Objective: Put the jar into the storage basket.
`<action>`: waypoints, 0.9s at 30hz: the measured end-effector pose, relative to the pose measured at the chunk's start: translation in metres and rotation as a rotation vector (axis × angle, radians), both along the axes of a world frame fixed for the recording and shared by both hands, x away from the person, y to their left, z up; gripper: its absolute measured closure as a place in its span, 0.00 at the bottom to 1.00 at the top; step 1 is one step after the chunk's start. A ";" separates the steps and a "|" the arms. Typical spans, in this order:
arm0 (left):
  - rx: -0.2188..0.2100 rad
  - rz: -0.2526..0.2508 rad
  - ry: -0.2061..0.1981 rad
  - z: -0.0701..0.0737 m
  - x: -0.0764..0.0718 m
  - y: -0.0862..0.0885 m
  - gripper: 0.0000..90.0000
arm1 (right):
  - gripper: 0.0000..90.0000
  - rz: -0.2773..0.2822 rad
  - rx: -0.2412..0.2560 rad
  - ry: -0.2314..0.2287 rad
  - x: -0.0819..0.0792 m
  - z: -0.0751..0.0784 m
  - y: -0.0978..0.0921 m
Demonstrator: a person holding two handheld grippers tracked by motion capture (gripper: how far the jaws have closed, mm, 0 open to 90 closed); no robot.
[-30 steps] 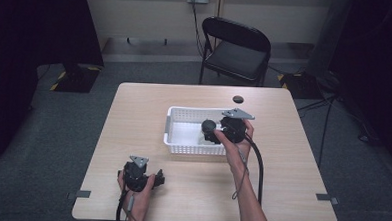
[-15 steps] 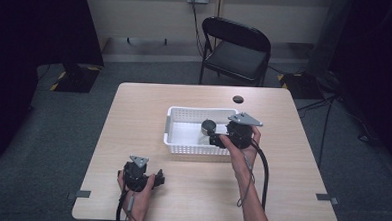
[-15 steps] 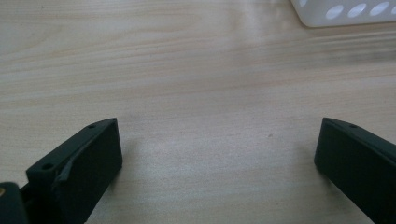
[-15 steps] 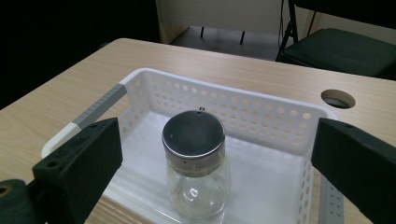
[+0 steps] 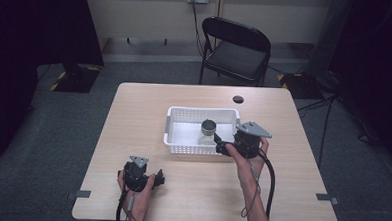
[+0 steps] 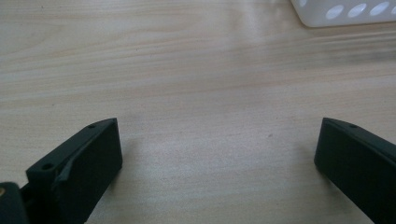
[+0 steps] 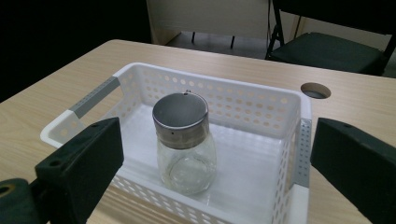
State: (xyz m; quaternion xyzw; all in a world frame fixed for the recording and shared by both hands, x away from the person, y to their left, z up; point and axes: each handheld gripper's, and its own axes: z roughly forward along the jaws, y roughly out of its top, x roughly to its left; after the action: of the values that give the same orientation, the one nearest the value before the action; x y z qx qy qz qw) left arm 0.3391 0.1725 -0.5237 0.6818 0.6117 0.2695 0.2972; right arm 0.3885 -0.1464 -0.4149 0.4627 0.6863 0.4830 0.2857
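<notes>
A clear glass jar (image 7: 186, 144) with a grey metal lid stands upright in a white perforated basket (image 7: 261, 100), toward its front right part (image 5: 208, 131). My right gripper (image 7: 217, 140) is open and holds nothing. It hovers just outside the basket's front right corner (image 5: 221, 145), and the jar stands beyond its jaws, apart from them. My left gripper (image 5: 157, 180) rests on the wooden table (image 5: 149, 113) near the front left edge. It is open over bare wood (image 6: 217, 144).
The basket (image 5: 182, 147) sits mid-table; one corner of it shows in the left gripper view (image 6: 345, 11). A round cable hole (image 5: 238, 99) lies behind it. A black folding chair (image 5: 236, 49) stands beyond the far edge.
My right gripper has drawn back from the jar, toward the front right and out past the basket's rim. The jar stays in the basket. The left gripper has not moved.
</notes>
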 end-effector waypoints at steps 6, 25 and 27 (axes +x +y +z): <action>0.000 0.000 0.000 0.000 0.000 0.000 0.00 | 0.02 -0.017 0.008 0.012 -0.012 -0.006 -0.008; 0.000 0.000 0.000 0.000 0.000 0.000 0.00 | 0.03 -0.095 -0.021 0.055 -0.046 -0.036 -0.022; 0.000 0.000 0.000 0.000 0.000 0.000 0.00 | 0.03 -0.102 -0.015 0.059 -0.049 -0.040 -0.023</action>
State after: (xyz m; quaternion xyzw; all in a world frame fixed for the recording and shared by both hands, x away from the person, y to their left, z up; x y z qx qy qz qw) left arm 0.3391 0.1725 -0.5237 0.6817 0.6118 0.2695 0.2972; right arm 0.3392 -0.1696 -0.4546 0.5090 0.6735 0.4488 0.2931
